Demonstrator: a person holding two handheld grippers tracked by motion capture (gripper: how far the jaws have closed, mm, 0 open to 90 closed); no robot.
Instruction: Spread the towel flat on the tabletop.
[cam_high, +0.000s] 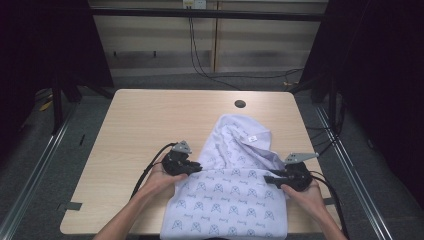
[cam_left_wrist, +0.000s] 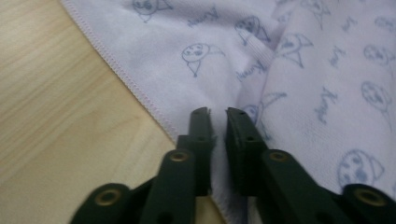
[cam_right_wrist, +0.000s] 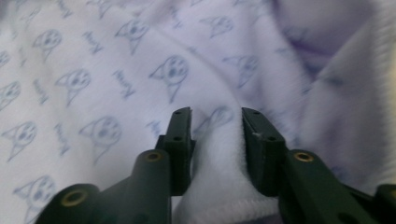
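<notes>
A pale lilac hooded garment (cam_high: 230, 195) printed with blue cat faces lies on the near half of the wooden table (cam_high: 150, 125), its hood pointing away and a small white label (cam_high: 252, 138) on it. My left gripper (cam_high: 197, 169) sits at the garment's left edge. In the left gripper view its jaws (cam_left_wrist: 218, 116) stand nearly together, pinching the stitched hem of the garment (cam_left_wrist: 303, 70) right beside bare table (cam_left_wrist: 56, 116). My right gripper (cam_high: 267, 178) is at the right edge. Its jaws (cam_right_wrist: 216, 116) stand wider, with a thick fold of the garment (cam_right_wrist: 116, 70) bunched between them.
A round cable hole (cam_high: 240, 104) sits near the table's far edge. The garment's lower hem hangs over the near edge. Bare tabletop stretches to the left and behind the hood. Cables (cam_high: 200, 60) trail over the floor beyond the table, and dark curtains stand on both sides.
</notes>
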